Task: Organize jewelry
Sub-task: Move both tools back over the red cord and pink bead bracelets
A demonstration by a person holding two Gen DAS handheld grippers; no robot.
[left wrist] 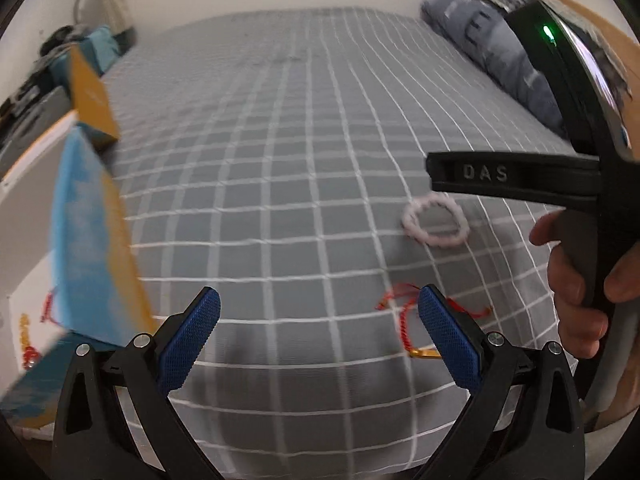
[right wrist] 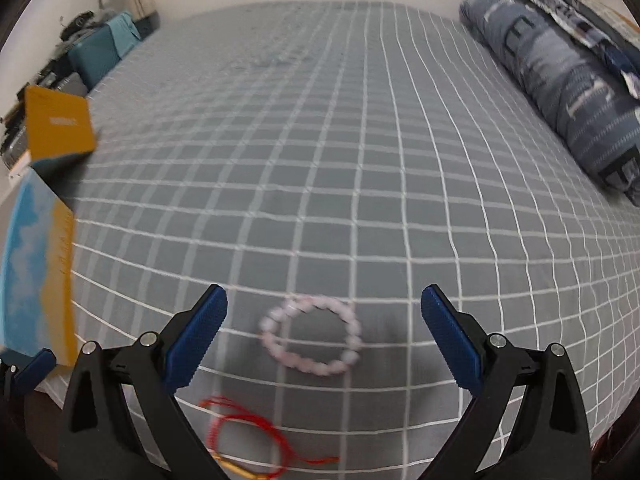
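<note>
From the left wrist camera, the left gripper (left wrist: 318, 320) hung over a bed (left wrist: 280, 140) covered in grey fabric with a white grid, its jaws spread wide and holding nothing. A red cord bracelet (left wrist: 404, 312) lay on the cover just ahead of the right blue pad, which hid part of it; a gold piece showed at its near end. Farther out and to the right, a pale pink bead bracelet (left wrist: 436, 220) lay flat in a closed ring, apart from the red one. Above it reached the black body of the right gripper (left wrist: 516, 178), seen from the side and marked "DAS", with a person's hand (left wrist: 580, 280) around its handle; from here I cannot tell how its jaws stood. At the left edge stood an open box (left wrist: 86, 236) with blue and yellow sides, blurred; a red item lay on the white surface beside it, too unclear to name. A blue patterned pillow (left wrist: 480, 40) lay at the far right of the bed.

From the right wrist camera, the right gripper (right wrist: 323, 326) also had its jaws wide apart and empty. The pink bead bracelet (right wrist: 312, 336) lay on the cover between the two pads, touching neither. The red cord bracelet (right wrist: 248, 436) lay nearer the camera and to the left, apart from the beads. The box (right wrist: 40, 272) stood at the left edge, and the pillow (right wrist: 560, 80) ran along the far right.
</note>
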